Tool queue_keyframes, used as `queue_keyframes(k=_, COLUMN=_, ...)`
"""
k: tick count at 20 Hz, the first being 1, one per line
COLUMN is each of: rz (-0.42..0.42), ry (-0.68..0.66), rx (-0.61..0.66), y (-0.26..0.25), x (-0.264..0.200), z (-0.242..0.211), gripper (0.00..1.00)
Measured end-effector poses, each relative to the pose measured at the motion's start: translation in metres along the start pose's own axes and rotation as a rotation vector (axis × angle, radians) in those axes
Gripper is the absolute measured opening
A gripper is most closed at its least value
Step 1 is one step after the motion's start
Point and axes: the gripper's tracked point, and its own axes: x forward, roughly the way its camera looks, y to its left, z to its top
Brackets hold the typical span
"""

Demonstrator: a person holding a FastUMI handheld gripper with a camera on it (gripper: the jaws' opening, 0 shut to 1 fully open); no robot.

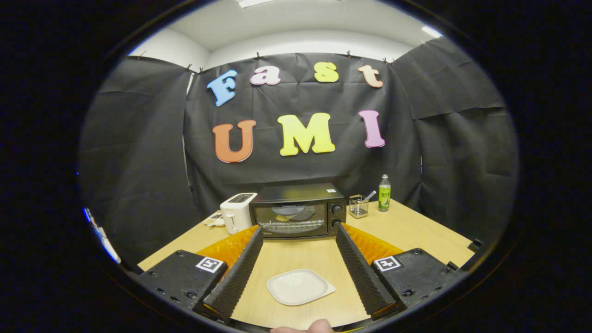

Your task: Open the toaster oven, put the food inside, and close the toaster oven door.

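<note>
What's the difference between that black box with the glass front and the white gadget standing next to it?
The toaster oven is black, wide and boxy; the white toaster is narrower and paler. The toaster oven has a glass door, shut now, with knobs beside it; the toaster has slots on top and no door. The toaster oven lies just beyond the open fingers of the gripper; the toaster stands off to its side. Both sit upright at the back of the wooden table.

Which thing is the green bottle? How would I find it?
Start at the black toaster oven beyond the open gripper. To its right stands a small wire basket, then the green plastic bottle. It is the tallest thing there, and the only green one.
</note>
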Motion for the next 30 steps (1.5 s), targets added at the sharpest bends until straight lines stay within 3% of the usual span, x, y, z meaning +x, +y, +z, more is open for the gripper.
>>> queue_keyframes(k=11, rz=-0.024, ry=0.041, rx=0.014, y=-0.005, x=0.013, z=-0.012, gripper=1.0)
queue_keyframes(k=30, rz=-0.031, ry=-0.02, rx=-0.023, y=0.004, x=0.019, z=-0.008, gripper=1.0)
